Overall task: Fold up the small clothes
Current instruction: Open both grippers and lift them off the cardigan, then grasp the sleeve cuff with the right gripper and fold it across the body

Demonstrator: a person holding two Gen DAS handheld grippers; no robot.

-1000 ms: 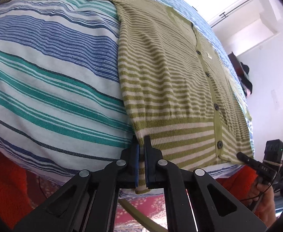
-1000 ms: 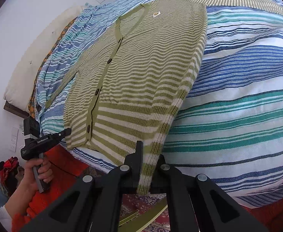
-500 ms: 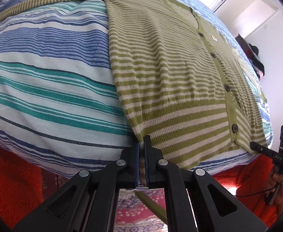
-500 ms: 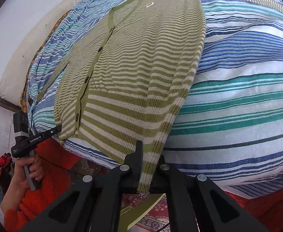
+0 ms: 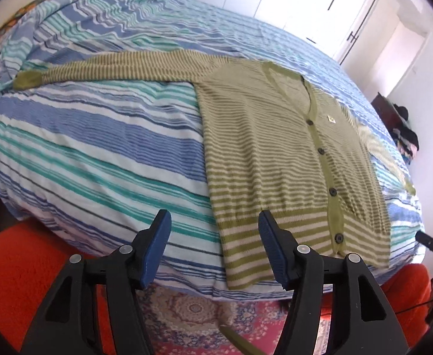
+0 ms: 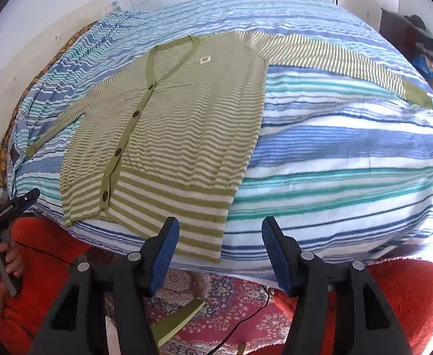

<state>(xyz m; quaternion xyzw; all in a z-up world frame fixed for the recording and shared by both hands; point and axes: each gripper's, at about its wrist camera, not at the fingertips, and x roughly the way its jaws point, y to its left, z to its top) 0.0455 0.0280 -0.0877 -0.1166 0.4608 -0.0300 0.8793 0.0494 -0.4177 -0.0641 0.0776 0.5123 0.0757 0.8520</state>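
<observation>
A green and cream striped cardigan (image 5: 278, 159) lies flat and buttoned on the striped bed, both sleeves spread out to the sides. It also shows in the right wrist view (image 6: 181, 124). Its hem hangs a little over the near bed edge. My left gripper (image 5: 215, 222) is open and empty, hovering just in front of the hem's left corner. My right gripper (image 6: 219, 227) is open and empty, just in front of the hem's right corner. The left gripper (image 6: 15, 207) also shows at the left of the right wrist view.
The bed has a blue, teal and white striped cover (image 5: 98, 148). Below its near edge are a patterned red rug (image 6: 216, 298), orange fabric (image 5: 21, 269) and a green book (image 6: 175, 322) on the floor. A dark cabinet with clothes (image 5: 403, 130) stands at the far right.
Both grippers have let go of the cardigan's hem corners, opened wide and drawn back and up. The cardigan now lies flat on the bed.
</observation>
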